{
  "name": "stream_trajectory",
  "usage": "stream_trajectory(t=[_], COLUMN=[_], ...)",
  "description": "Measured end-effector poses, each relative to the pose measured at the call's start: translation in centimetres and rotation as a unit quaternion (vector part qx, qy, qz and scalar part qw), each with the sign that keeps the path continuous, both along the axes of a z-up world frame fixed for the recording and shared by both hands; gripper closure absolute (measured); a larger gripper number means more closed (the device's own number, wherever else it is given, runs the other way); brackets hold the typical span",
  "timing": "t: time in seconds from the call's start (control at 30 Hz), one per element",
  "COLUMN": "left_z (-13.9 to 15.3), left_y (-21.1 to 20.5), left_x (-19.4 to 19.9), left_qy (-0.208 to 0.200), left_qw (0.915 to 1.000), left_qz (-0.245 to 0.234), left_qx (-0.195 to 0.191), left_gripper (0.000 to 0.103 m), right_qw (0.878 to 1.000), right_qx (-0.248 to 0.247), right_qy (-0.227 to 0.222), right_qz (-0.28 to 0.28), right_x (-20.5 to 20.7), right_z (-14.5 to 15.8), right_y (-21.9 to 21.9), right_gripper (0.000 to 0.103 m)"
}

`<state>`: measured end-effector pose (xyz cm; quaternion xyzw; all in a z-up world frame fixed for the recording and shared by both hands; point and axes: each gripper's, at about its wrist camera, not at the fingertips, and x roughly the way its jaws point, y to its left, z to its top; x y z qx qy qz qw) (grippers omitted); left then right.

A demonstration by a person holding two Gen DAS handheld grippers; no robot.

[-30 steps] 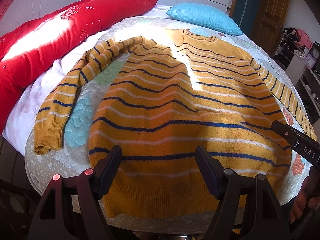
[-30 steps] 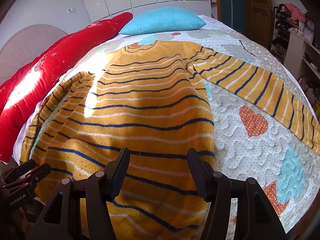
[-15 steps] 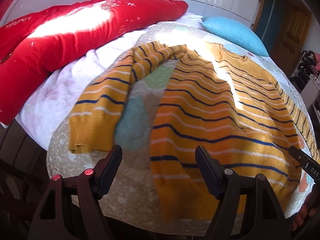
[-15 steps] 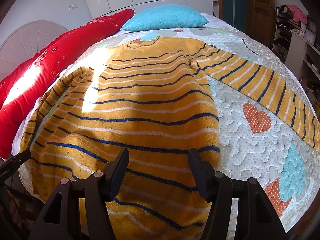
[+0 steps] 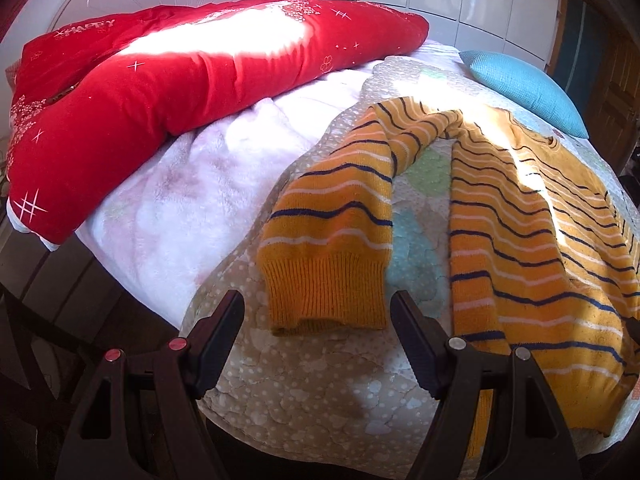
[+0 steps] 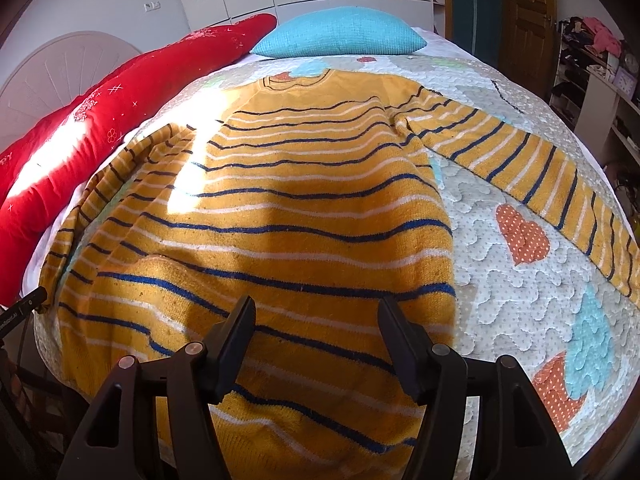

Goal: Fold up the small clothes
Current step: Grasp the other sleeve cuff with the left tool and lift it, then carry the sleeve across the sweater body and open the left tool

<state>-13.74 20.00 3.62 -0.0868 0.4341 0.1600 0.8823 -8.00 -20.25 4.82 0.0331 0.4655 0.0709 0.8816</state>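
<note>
My left gripper (image 5: 318, 340) hangs with its jaws wide and nothing between the pads; the ribbed cuff (image 5: 326, 294) of the near sleeve lies on the quilt (image 5: 304, 392) just past my fingertips at twelve o'clock. My right gripper (image 6: 316, 338) stands over the lower body of the striped yellow sweater (image 6: 304, 216), its jaws opening, the knit below them and not pinched. The sweater lies flat and face up on the quilt, neck toward the blue pillow (image 6: 340, 34) at twelve, the far sleeve (image 6: 532, 172) stretched toward three o'clock. A red duvet (image 5: 192, 80) is bunched along the bed at ten o'clock, well apart from the sweater's body
</note>
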Motion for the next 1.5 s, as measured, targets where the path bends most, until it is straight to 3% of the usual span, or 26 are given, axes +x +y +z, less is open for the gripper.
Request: stream_trajectory(t=[0.23,0.3,0.37,0.4,0.43,0.53,0.7,0.83,0.97,1.17,1.3,1.5], left_z=[-1.0,-1.6,-2.0,-1.8,-1.3,0.8,5.4,7.4,8.3,9.9,10.3,10.0], left_y=[-1.3,-1.4,-1.2,-0.8,-0.2,3.6,11.5,16.2,18.0,12.2,4.8,-8.7], left_x=[1.2,1.9,2.5,2.7,2.8,3.0,3.5,5.6,7.4,10.7,14.3,20.0], left_qy=[-0.008,0.003,0.011,0.010,0.006,-0.023,-0.082,-0.088,-0.093,-0.098,-0.088,-0.061], left_qw=[0.9978,0.9970,0.9963,0.9962,0.9963,0.9956,0.9885,0.9894,0.9844,0.9743,0.9595,0.9382], left_qz=[-0.064,-0.073,-0.078,-0.081,-0.085,-0.075,-0.029,0.011,0.027,-0.048,-0.120,-0.225], left_qx=[0.015,0.024,0.034,0.031,0.016,-0.051,-0.124,-0.115,-0.147,-0.197,-0.239,-0.256], left_gripper=[0.029,0.033,0.068,0.076,0.096,0.096,0.096,0.096,0.096,0.096,0.096,0.096], right_qw=[1.000,1.000,1.000,1.000,1.000,1.000,1.000,1.000,0.999,0.999,0.999,0.997], right_qx=[-0.003,-0.007,-0.012,-0.015,-0.018,-0.022,-0.024,-0.026,-0.025,-0.002,0.025,0.046], right_qy=[0.006,0.005,0.003,0.001,0.000,-0.006,-0.013,-0.012,-0.020,-0.031,-0.032,-0.030], right_qz=[-0.002,0.000,0.003,0.004,0.005,0.007,0.004,0.012,0.020,0.011,-0.013,-0.052], right_x=[0.1,0.0,0.0,-0.1,-0.1,-0.3,-0.2,0.0,-0.2,-0.5,-0.5,-1.0], right_z=[-0.3,-0.3,-0.2,-0.1,0.0,0.3,0.8,0.8,1.1,1.8,1.8,1.3], right_y=[0.0,0.1,0.2,0.2,0.2,0.1,0.1,0.8,1.3,0.1,-1.9,-5.7], right_gripper=[0.033,0.033,0.033,0.033,0.033,0.033,0.033,0.033,0.033,0.033,0.033,0.033])
